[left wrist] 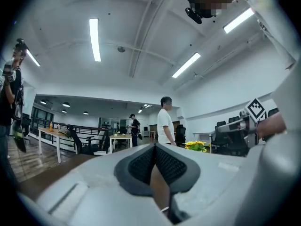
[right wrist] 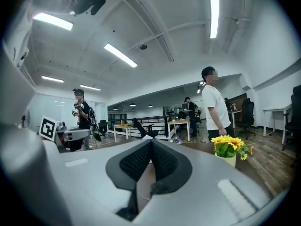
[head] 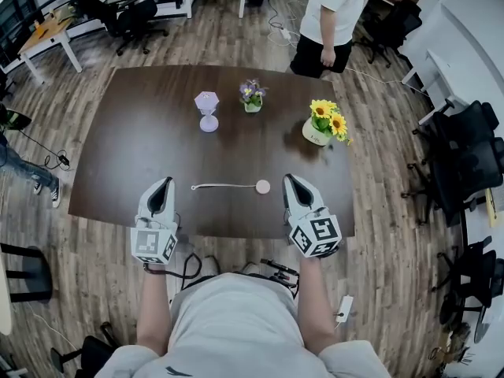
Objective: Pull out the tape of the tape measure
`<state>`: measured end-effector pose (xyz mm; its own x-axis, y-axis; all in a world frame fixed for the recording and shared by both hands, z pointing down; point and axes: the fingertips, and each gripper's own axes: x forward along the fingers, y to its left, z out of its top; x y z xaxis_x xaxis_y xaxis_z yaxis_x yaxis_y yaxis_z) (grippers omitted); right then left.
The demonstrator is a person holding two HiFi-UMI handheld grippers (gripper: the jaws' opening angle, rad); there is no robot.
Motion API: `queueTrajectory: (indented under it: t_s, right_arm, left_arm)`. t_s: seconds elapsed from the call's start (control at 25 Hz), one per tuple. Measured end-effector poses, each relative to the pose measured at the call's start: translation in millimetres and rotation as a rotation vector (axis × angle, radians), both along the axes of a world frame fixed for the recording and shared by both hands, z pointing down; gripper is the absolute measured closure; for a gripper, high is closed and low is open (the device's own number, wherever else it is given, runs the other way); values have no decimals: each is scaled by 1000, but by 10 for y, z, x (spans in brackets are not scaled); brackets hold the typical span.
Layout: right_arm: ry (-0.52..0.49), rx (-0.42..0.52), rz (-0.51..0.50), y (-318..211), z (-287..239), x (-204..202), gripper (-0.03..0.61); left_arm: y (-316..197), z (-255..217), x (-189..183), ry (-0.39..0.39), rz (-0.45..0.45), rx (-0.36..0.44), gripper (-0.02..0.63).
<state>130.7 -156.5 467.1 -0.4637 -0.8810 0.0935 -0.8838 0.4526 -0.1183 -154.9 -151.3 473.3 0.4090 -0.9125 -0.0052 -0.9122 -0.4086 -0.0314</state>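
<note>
Dark wood worktop (head: 142, 132), tape measure (head: 262, 186) lying between two closed tools.
The left tool (head: 166, 182) and right tool (head: 290, 179) hover over the near edge, each with its jaws pressed together and nothing between them. The tape measure's small round pink case lies at about 5 o'clock on the worktop, near the right tool. A thin pale strip, probably its tape (head: 224, 186), runs from it toward 9 o'clock. Yellow flowers (head: 327, 121) stand at 2 o'clock, purple flowers (head: 252, 95) at 1.
</note>
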Motion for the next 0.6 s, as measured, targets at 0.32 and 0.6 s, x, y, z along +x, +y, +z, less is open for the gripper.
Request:
queueTrajectory:
  t_s: [0.32, 0.6]
  right_arm:
    - [-17, -19, -1, 10, 15, 23, 580]
    - [20, -38, 2, 13, 81, 29, 581]
  left_arm:
    - [-14, -17, 38, -41, 3, 9, 607]
    - [-29, 32, 59, -31, 3, -4, 607]
